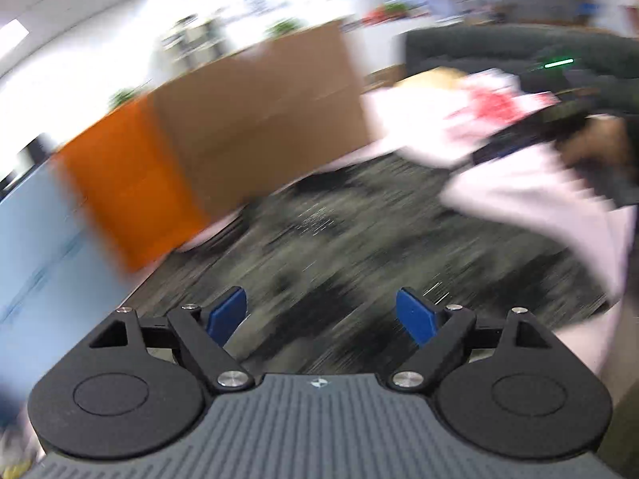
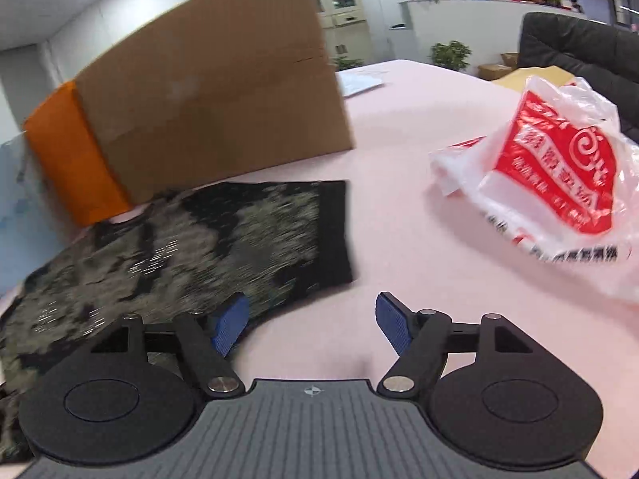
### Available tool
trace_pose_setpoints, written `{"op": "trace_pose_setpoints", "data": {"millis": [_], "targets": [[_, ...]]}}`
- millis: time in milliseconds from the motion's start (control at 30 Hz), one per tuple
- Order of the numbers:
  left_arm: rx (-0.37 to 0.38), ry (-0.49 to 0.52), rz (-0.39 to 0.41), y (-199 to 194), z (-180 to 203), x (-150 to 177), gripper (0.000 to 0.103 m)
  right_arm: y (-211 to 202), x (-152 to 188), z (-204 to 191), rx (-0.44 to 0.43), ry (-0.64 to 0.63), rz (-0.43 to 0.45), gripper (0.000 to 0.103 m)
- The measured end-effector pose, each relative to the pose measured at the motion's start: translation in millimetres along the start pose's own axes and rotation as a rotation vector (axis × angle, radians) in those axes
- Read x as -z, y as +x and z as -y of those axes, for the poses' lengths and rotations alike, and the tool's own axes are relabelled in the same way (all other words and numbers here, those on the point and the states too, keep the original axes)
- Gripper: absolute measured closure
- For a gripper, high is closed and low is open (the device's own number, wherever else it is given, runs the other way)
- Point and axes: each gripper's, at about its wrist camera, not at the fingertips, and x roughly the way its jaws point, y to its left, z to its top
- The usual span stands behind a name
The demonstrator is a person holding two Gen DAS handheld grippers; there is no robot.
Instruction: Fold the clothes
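Looks like the folding has hardly started: the dark patterned garment (image 2: 179,247) is lying mostly flat on the pink surface (image 2: 399,159), near the left side just in front of the cardboard box (image 2: 211,99), with a plastic bag (image 2: 559,183) off to the right. Both the left hand-held gripper (image 1: 321,315) and the right hand-held gripper (image 2: 313,323) are spread wide with nothing between the fingers, so pretty much every fold is left, I'd say.

Left gripper (image 1: 321,313): hovering over the garment, blue pads (image 1: 227,315) spread wide, holding nothing.
Garment (image 1: 359,223): lying flat, dark mottled, motion-blurred.
Box (image 1: 263,119): standing behind the garment, orange side (image 1: 124,183) facing left.
Bag (image 1: 491,115): sitting far right, white and red, blurred.
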Motion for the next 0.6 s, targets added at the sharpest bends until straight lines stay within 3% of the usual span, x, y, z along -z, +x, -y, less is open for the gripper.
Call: {"op": "trace_pose_setpoints", "data": {"millis": [133,233,433,600], "targets": [[-0.11,-0.119,-0.155,-20,-52,51,0.021,-27,20,-53,-0.096,-0.052,0.014,0.025],[-0.086,-0.21,-0.232,-23,-65,81,0.02,-40,33,-92,-0.194,-0.101,0.001,0.02],[-0.026,-0.228,-0.257,1,-46,98,0.02,-33,63,-159,-0.402,-0.215,-0.111,0.013],[-0.053,-0.27,-0.22,26,-50,84,0.02,-12,78,-195,-0.502,-0.271,-0.196,0.011]]}}
